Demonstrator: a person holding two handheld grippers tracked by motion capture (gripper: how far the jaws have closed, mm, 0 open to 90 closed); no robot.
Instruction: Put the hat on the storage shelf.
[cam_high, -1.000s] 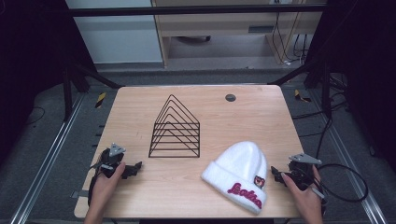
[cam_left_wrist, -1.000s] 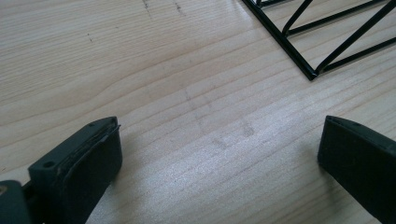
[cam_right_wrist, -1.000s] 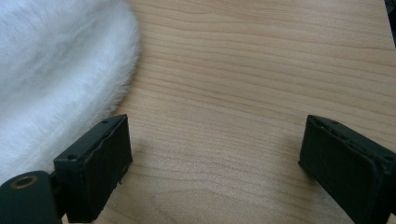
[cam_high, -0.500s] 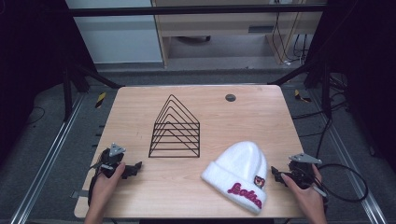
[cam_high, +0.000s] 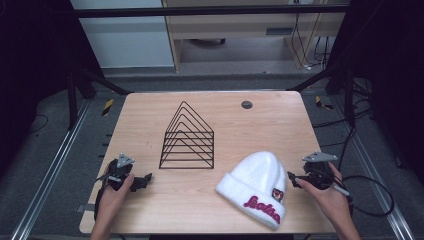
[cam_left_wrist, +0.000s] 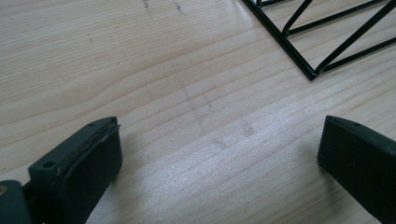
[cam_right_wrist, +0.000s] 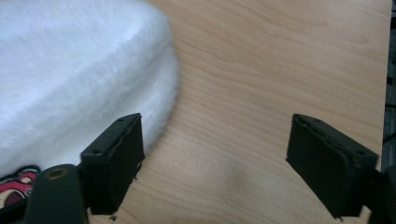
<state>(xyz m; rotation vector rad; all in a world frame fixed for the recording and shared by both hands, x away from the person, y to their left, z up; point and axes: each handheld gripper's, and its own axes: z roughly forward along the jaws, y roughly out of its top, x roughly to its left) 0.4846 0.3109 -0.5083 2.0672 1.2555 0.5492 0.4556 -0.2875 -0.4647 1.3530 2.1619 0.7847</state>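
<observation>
White beanie (cam_high: 257, 186) lies flat near table's (cam_high: 150, 110) front right corner, long axis diagonal: folded cuff toward front edge, crown toward back-left. Red script embroidered on cuff, too small to read; small patch beside it. Black wire rack (cam_high: 187, 137) stands mid-table w/ peaks up. Left gripper (cam_high: 142, 181) rests at front left corner, jaws spread wide, nothing between. Right gripper (cam_high: 292, 179) just beside beanie at right edge, jaws apart, empty.

A pale wooden table (cam_high: 150, 115) stands on grey carpeted floor (cam_high: 45, 150), with a beige shelf unit (cam_high: 225, 25) behind, dark curtains (cam_high: 30, 45) flanking.
</observation>
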